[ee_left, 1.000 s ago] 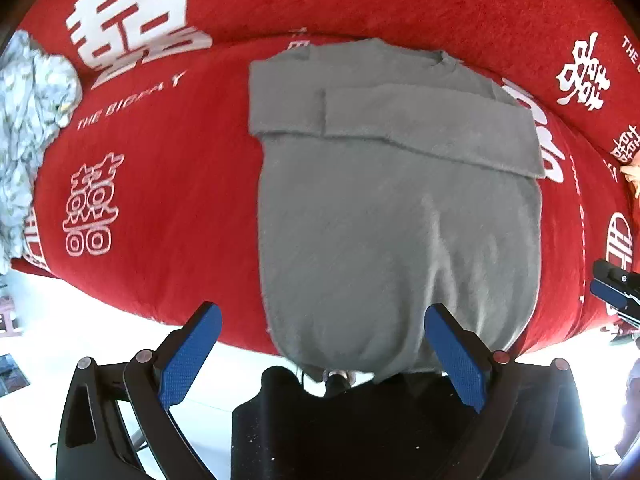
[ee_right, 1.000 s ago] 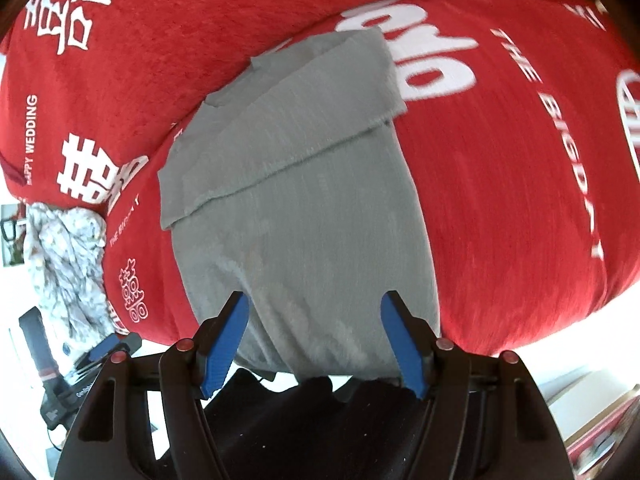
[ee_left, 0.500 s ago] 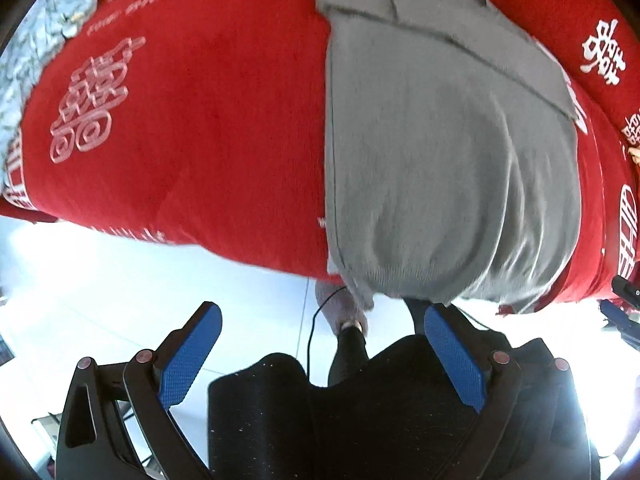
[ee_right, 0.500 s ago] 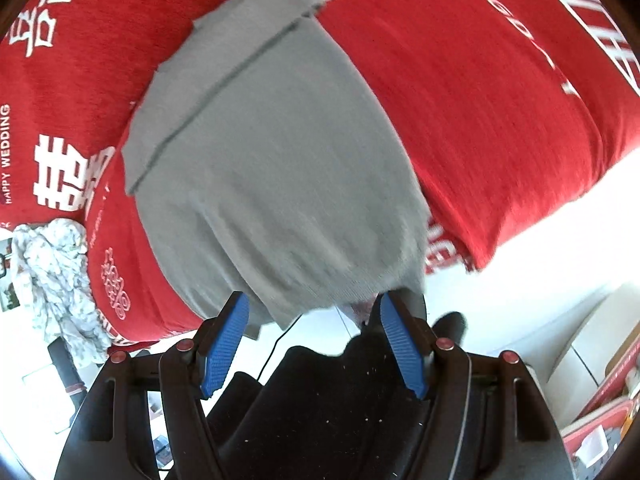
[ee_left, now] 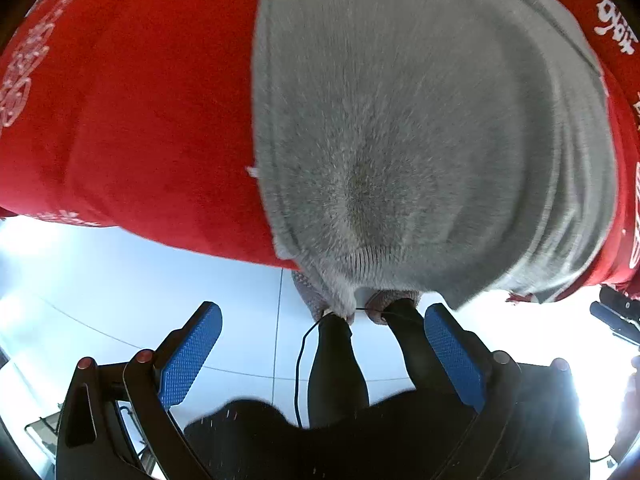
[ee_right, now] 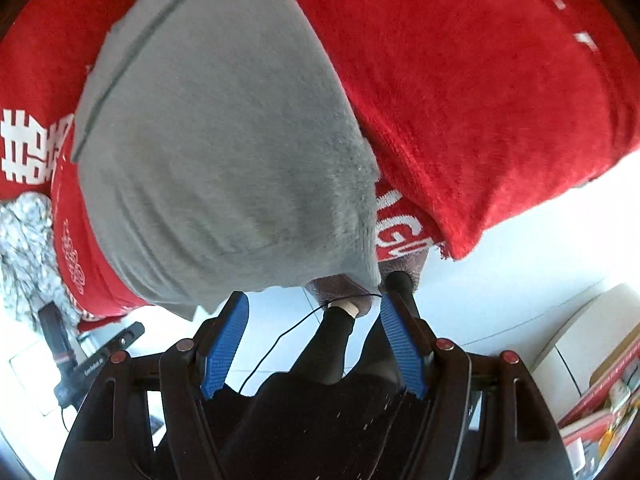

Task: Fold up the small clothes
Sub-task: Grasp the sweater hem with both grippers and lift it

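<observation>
Left wrist view: grey sweater (ee_left: 420,128) on red blanket (ee_left: 132,112), hem at 6 o'clock.
Left gripper (ee_left: 320,356) and right gripper (ee_right: 314,342) fingers apart, holding nothing.

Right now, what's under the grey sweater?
The grey sweater lies on the red blanket, its hem hanging over the near edge above the floor. What the blanket covers is hidden.

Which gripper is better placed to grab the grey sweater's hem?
Right, probably. The right gripper sits open just below the grey sweater hem corner; the left gripper hangs farther under its hem.
</observation>
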Tool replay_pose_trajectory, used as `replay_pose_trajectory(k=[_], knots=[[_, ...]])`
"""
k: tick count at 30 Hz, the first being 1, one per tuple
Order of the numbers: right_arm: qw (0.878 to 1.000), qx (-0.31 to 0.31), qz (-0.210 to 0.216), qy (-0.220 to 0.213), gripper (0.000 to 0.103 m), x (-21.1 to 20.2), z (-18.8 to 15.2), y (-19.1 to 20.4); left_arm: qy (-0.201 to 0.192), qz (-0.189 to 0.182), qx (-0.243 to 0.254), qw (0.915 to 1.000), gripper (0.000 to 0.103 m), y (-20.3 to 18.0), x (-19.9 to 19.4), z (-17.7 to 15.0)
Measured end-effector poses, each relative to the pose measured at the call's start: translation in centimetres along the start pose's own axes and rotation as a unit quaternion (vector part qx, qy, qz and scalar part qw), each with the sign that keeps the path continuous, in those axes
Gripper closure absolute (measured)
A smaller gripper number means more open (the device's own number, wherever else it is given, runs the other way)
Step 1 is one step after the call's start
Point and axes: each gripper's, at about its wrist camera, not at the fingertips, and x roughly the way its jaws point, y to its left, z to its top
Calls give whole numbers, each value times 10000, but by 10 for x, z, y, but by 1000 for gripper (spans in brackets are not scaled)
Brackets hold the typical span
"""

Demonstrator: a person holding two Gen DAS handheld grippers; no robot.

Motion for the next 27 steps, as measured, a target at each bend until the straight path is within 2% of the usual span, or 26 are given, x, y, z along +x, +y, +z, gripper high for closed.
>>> replay_pose_trajectory(k=[7,11,12,13,14,15,16,17,23,27], knots=[[9988,-367,-77,326,31,49,20,-18,183,-316,-443,9983,1,7,45,11],[9982,-445,147,366,30,59,28,-20,125,-460,-501,9976,3,5,48,10],[9979,-456,206,411,30,61,28,-20,87,-532,-480,9974,8,5,47,9],[9977,-467,241,430,32,62,28,-20,57,-737,-461,9962,26,4,44,7],[9974,-477,313,445,47,62,27,-20,75,-1057,-457,9933,50,5,40,5],[9969,-454,407,496,62,62,25,-20,104,-1161,-427,9923,57,2,37,4],[9968,-421,424,525,88,61,23,-20,90,-1117,-356,9931,75,0,34,5],[9967,-396,491,508,95,59,20,-20,40,-1072,-207,9940,90,-3,28,4],[9857,-297,1646,202,96,12,14,-1,-357,-1639,-42,9858,90,4,-30,5],[9749,-241,2192,-319,96,-26,38,21,-860,-1846,137,9790,90,10,-75,31]])
